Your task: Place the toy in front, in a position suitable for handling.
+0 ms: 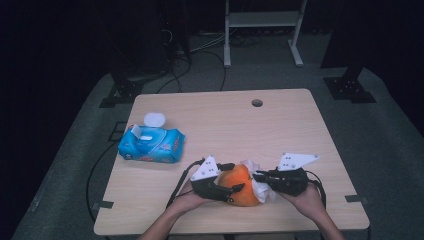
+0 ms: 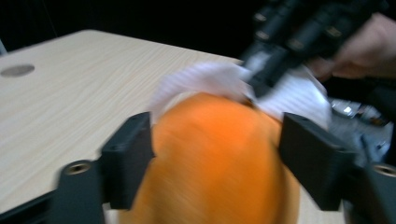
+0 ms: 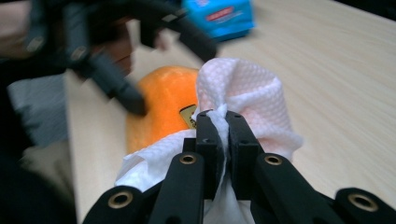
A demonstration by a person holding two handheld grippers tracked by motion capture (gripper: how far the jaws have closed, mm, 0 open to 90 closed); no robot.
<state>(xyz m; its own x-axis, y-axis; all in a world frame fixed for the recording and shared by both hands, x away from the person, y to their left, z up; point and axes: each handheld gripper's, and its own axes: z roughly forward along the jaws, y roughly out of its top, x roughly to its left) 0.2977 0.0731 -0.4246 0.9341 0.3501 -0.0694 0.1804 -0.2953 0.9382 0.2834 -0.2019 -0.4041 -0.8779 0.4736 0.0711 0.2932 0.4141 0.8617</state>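
An orange (image 1: 241, 181) rests on the light wood table (image 1: 225, 120) near its front edge. My left gripper (image 1: 232, 176) straddles it from the left, and in the left gripper view both jaws lie against the sides of the blurred orange (image 2: 215, 158). My right gripper (image 1: 256, 176) comes in from the right, shut on a bunched white wipe (image 1: 262, 190). The wipe (image 3: 243, 88) bulges over the right gripper (image 3: 223, 116) and drapes against the orange (image 3: 163, 93), which carries a small sticker. The wipe (image 2: 205, 77) covers the fruit's far side.
A blue pack of wipes (image 1: 152, 142) lies at the table's left, its flap open, with a round white lid (image 1: 154, 119) behind it. A cable hole (image 1: 257, 103) sits near the far edge. Beyond the table stand a white rack (image 1: 262, 20) and dark stand bases.
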